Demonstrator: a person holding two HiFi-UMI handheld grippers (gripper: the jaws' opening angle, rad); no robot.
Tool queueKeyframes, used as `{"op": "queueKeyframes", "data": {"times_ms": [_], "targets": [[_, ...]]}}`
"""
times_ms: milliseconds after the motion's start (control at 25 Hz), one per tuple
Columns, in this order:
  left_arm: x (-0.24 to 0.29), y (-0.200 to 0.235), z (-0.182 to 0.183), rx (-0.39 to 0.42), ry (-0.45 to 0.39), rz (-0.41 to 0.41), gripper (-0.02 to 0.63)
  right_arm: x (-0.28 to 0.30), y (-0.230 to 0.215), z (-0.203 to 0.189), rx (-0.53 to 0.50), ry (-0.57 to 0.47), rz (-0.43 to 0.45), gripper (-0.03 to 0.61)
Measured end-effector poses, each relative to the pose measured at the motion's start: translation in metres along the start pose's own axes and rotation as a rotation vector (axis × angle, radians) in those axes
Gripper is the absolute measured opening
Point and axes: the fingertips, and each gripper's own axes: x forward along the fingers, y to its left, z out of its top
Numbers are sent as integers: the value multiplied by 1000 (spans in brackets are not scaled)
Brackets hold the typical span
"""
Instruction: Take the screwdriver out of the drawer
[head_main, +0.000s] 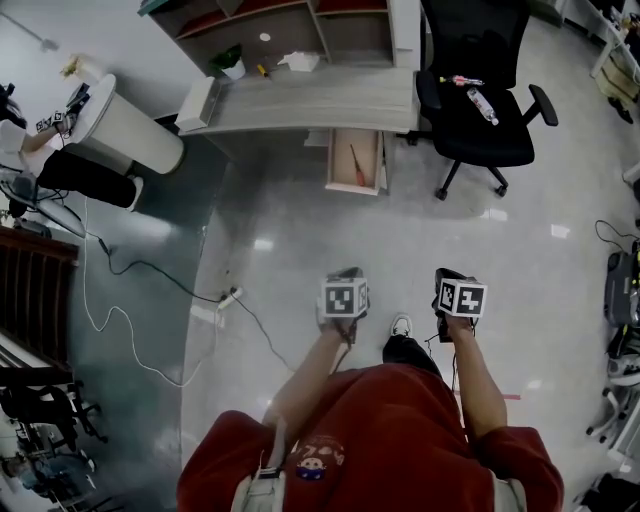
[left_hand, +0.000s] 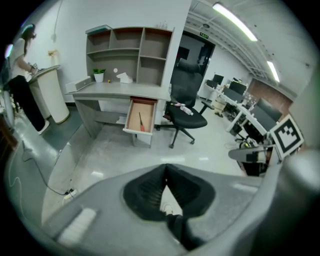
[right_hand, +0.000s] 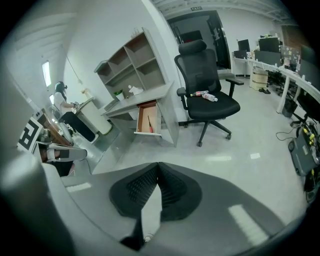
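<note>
A screwdriver (head_main: 356, 165) with a red handle lies in the open wooden drawer (head_main: 334, 160) under the grey desk (head_main: 310, 100), far ahead across the floor. It shows too in the left gripper view, screwdriver (left_hand: 140, 121) in drawer (left_hand: 132, 131), and in the right gripper view, screwdriver (right_hand: 149, 124) in drawer (right_hand: 146, 133). My left gripper (head_main: 345, 273) and right gripper (head_main: 451, 272) are held side by side over bare floor, well short of the desk. The left gripper (left_hand: 165, 166) is shut and empty, its pads meeting at the tip. The right gripper (right_hand: 158, 164) is shut and empty as well.
A black office chair (head_main: 480, 110) with a bottle on its seat stands right of the drawer. A power strip (head_main: 230, 297) and a white cable lie on the floor at left. A person (head_main: 20, 135) stands by a white round stand (head_main: 125, 125) at far left. Shelves rise behind the desk.
</note>
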Motion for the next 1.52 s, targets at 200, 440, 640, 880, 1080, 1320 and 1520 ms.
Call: {"op": "queueKeyframes", "data": {"times_ms": [200, 440, 640, 880, 1080, 1320, 1520], "targets": [[25, -16, 38, 18, -1, 4, -2, 16, -23, 35, 13, -3, 20, 2], [46, -25, 73, 31, -12, 23, -2, 28, -40, 65, 9, -13, 36, 2], [61, -24, 98, 45, -32, 32, -2, 41, -49, 82, 7, -8, 38, 2], [87, -7, 120, 29, -20, 18, -2, 72, -47, 105, 0, 14, 33, 2], [111, 17, 156, 15, -17, -5, -2, 103, -39, 146, -11, 13, 19, 2], [135, 54, 211, -9, -31, -19, -2, 140, -21, 206, -41, 18, 7, 2], [151, 92, 252, -15, -29, -28, -2, 177, 2, 248, -54, 27, 17, 2]]}}
